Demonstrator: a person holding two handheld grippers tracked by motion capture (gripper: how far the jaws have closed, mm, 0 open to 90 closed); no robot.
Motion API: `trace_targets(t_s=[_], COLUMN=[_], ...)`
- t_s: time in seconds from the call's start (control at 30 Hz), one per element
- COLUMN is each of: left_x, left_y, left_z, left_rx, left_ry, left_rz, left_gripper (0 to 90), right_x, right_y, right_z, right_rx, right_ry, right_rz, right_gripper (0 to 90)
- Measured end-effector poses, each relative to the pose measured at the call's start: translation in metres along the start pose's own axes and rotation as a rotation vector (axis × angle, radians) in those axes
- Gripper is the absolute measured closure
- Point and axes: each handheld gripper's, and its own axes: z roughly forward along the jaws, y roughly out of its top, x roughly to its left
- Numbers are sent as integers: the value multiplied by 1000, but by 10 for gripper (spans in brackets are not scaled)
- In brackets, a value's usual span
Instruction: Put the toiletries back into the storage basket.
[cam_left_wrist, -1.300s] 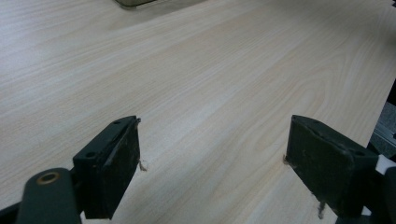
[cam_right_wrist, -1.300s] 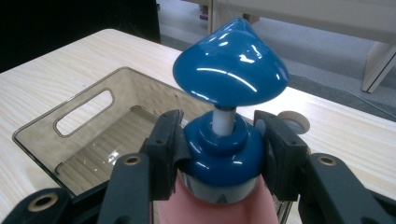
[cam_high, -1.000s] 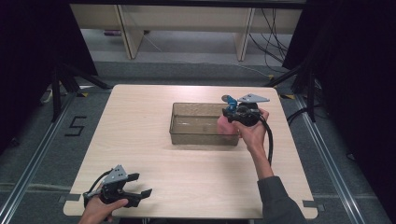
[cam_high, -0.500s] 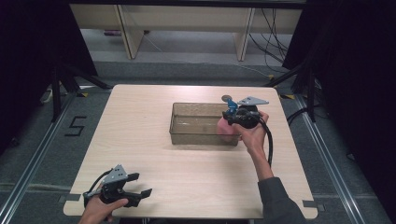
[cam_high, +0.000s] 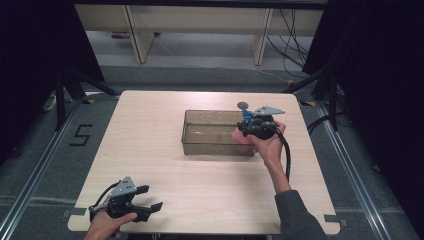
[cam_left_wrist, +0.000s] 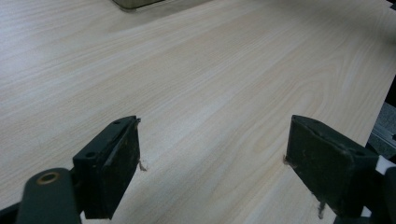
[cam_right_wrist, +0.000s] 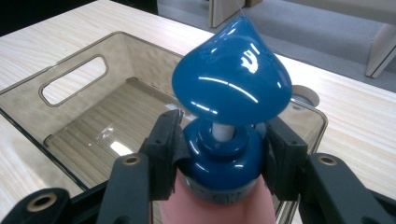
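Here, a pale wooden table (cam_high: 150, 145) stands on grey floor (cam_high: 30, 165).

left hand-held gripper (cam_left_wrist: 212, 154) | jaws wide apart | over bare wooden table (cam_left_wrist: 224, 70)

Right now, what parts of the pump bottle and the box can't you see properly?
- Pump bottle: in the right gripper view its pink body is cut off by the bottom edge, so any label is hidden.
- In the high view the hand and right gripper cover most of the bottle.
- Clear box: in the left gripper view the top edge cuts it down to a corner.
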Motion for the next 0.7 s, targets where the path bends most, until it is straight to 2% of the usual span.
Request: trace_targets(t_s=[0.03, 0.07, 0.13, 0.17, 0.2, 0.27, 0.33, 0.4, 0.47, 0.57, 0.63, 0.7], left_x=[0, 0, -1, 0, -1, 0, 0, -1, 0, 0, 0, -1], left_y=[0, 0, 0, 1, 0, 0, 1, 1, 0, 0, 0, 1], left_z=[0, 0, 0, -1, 0, 0, -1, 0, -1, -1, -1, -1], left_rx=[4, 3, -5, 10, -1, -3, 8, 1, 0, 2, 2, 6], left_ry=[-1, 1, 14, 3, 8, 7, 2, 7, 2, 2, 4, 5], left_rz=[-4, -1, -1, 2, 2, 5, 2, 4, 5, 5, -2, -5], left_gripper=[169, 169, 169, 169, 169, 169, 169, 169, 169, 169, 169, 169], right_x=[0, 0, -1, 0, -1, -1, -1, -1, 0, 4, 3, 4], right_y=[0, -1, -2, -2, -3, -5, -5, -5, -4, -2, -2, -3], right_z=[-1, -2, -3, -4, -5, -6, -9, -11, -18, -26, -29, -33], right_rx=[2, -1, -13, -1, 0, -16, -25, -36, -55, -76, -91, -99], right_ry=[-6, -7, -9, 5, -6, 4, 23, 30, 37, 50, 47, 52], right_rz=[-1, 20, 56, 98, 88, 127, 151, 146, 190, 211, 182, 194], right_gripper=[527, 521, 446, 410, 392, 323, 297, 275, 238, 230, 228, 225])
